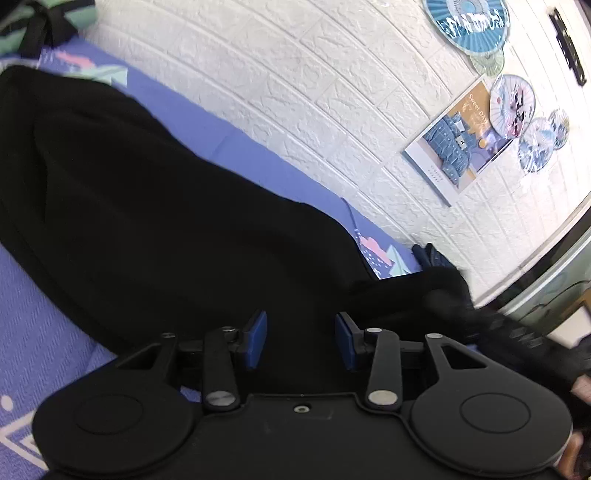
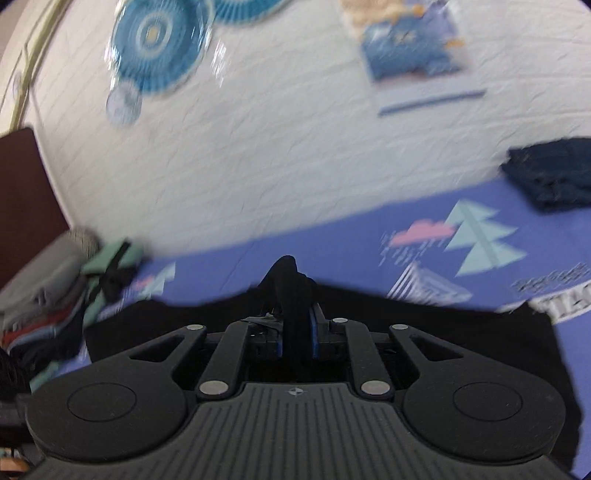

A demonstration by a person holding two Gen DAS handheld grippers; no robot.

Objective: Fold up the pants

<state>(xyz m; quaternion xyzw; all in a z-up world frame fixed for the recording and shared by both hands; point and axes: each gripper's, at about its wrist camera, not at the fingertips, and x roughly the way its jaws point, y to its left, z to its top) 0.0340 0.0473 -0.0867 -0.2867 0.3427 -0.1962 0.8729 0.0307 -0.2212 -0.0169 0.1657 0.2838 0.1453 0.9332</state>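
Starting on your left, your left gripper (image 1: 300,339) was spread, its blue pads (image 1: 255,338) apart with nothing between them, hovering just over the black pants (image 1: 155,221). Those pants lay as one long dark shape across the purple bed sheet (image 1: 33,325), stretching away toward the far left corner, where a green and black bundle (image 1: 40,26) sat near the white brick wall (image 1: 295,74). Moving right, a bunched edge of the cloth rose toward your other tool at the right rim of the left view. There your right gripper (image 2: 295,332) was pressed onto a pinch of the pants, a peak of black fabric sticking up between its pads. The rest of the garment hung and spread below it over the sheet. Farther right, a dark blue folded piece (image 2: 550,173) rested against the wall, well apart from the pants. Judging by this, you were early in the job: the pants looked laid out lengthwise, perhaps already doubled leg on leg, though the dark cloth hid any crease. Crosswise folds seemed yet to be made, and blur in the right view made finer detail unreadable.
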